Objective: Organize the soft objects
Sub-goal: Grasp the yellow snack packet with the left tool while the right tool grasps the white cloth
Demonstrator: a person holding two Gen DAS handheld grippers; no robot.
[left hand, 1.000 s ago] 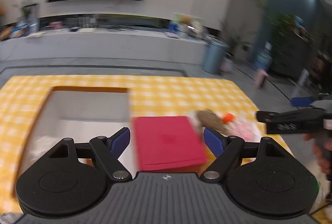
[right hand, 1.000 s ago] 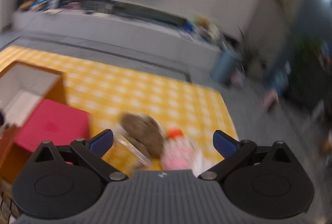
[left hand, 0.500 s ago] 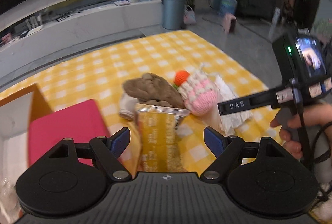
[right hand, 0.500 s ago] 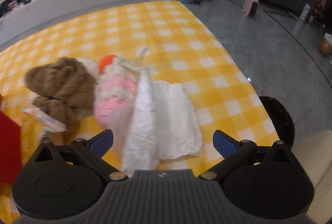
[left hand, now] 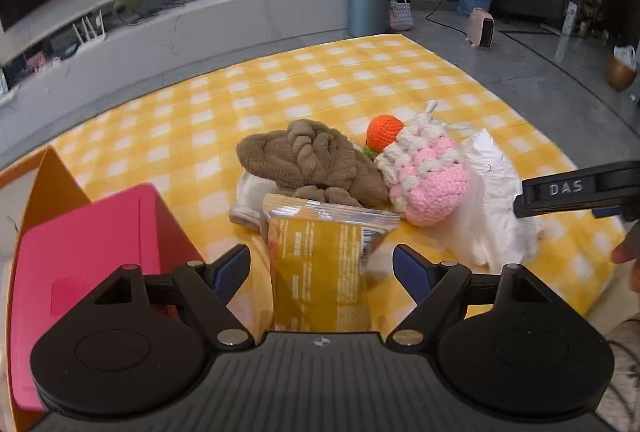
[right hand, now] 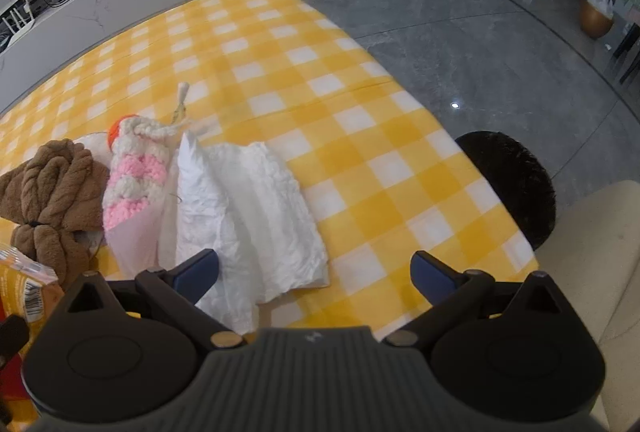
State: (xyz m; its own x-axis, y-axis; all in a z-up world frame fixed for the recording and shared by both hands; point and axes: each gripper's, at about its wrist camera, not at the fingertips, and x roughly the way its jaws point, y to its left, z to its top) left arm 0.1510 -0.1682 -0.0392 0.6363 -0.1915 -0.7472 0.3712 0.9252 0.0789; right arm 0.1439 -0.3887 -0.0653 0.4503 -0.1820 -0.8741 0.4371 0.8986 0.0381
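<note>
left gripper (left hand: 321, 264) spread, now down over yellow snack packet (left hand: 325, 264), off red box (left hand: 80, 268) at 9 o'clock | right gripper (right hand: 314, 274) spread, nearer white cloth (right hand: 248, 207) | brown towel (left hand: 308, 159), pink knit toy (left hand: 428, 183) at 12 on surface | first pick imminent

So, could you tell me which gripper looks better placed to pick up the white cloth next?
Probably the right gripper: it is open, with the white cloth directly ahead by its left finger. The left gripper, also open, faces the yellow snack packet.
</note>
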